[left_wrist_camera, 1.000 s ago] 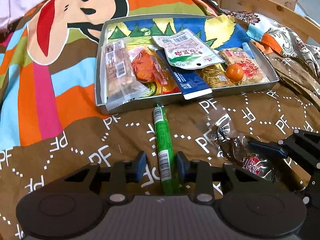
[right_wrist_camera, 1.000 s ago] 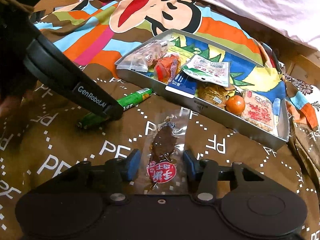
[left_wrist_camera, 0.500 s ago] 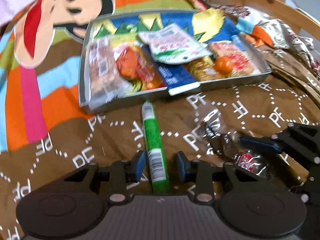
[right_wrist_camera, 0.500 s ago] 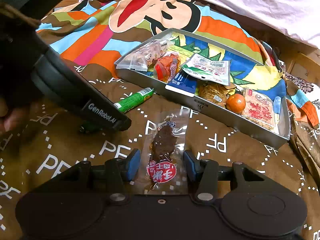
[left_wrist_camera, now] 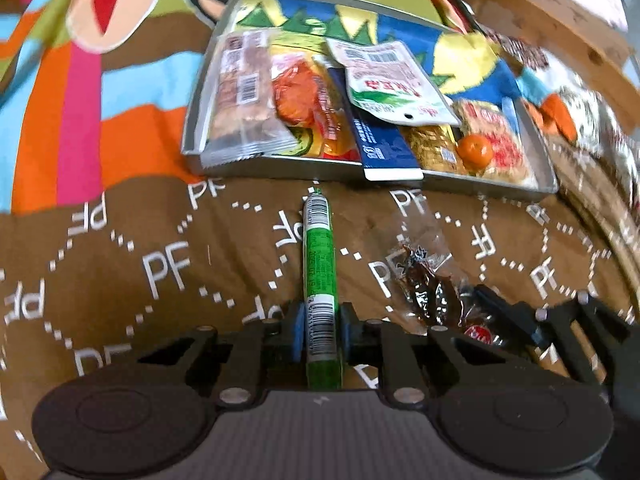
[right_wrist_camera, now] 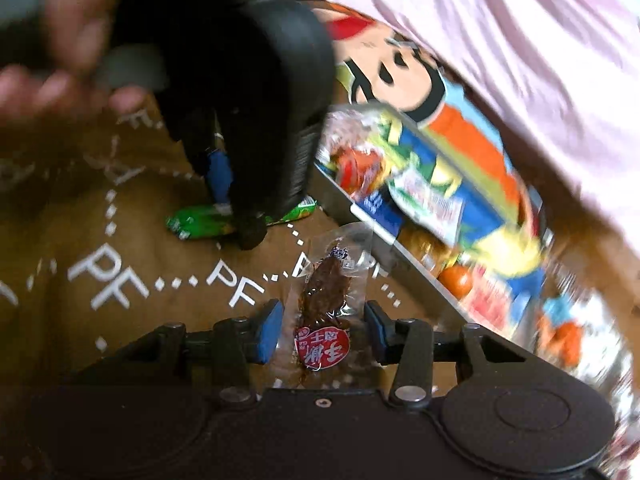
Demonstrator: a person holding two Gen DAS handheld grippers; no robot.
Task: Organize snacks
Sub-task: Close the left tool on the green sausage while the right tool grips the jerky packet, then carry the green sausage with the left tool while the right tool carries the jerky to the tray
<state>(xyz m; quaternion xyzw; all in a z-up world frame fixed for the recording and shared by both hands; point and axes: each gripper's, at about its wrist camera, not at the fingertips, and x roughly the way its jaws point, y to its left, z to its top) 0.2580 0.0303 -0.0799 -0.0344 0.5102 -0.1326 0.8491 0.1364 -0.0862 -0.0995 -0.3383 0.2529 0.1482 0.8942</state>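
Note:
A green snack stick [left_wrist_camera: 319, 264] lies on the brown bedspread, pointing at the metal tray [left_wrist_camera: 280, 163]. My left gripper [left_wrist_camera: 320, 334] is shut on the stick's near end, its blue pads against both sides. The stick also shows in the right wrist view [right_wrist_camera: 200, 222] under the left gripper. A clear packet of dark dried meat with a red label [right_wrist_camera: 326, 304] lies between the open jaws of my right gripper [right_wrist_camera: 320, 330]; the pads stand apart from it. The packet shows in the left wrist view [left_wrist_camera: 428, 280] too.
The tray holds several snack packets and a small orange [left_wrist_camera: 475, 151]. The tray's near wall [right_wrist_camera: 360, 216] is just beyond both snacks. A pink blanket [right_wrist_camera: 520, 40] lies behind the tray. A wooden bed frame [left_wrist_camera: 560, 12] is at the far right.
My left gripper has closed from open onto the green stick. Both views have tilted and moved closer to the tray. The right gripper stays open around the meat packet.

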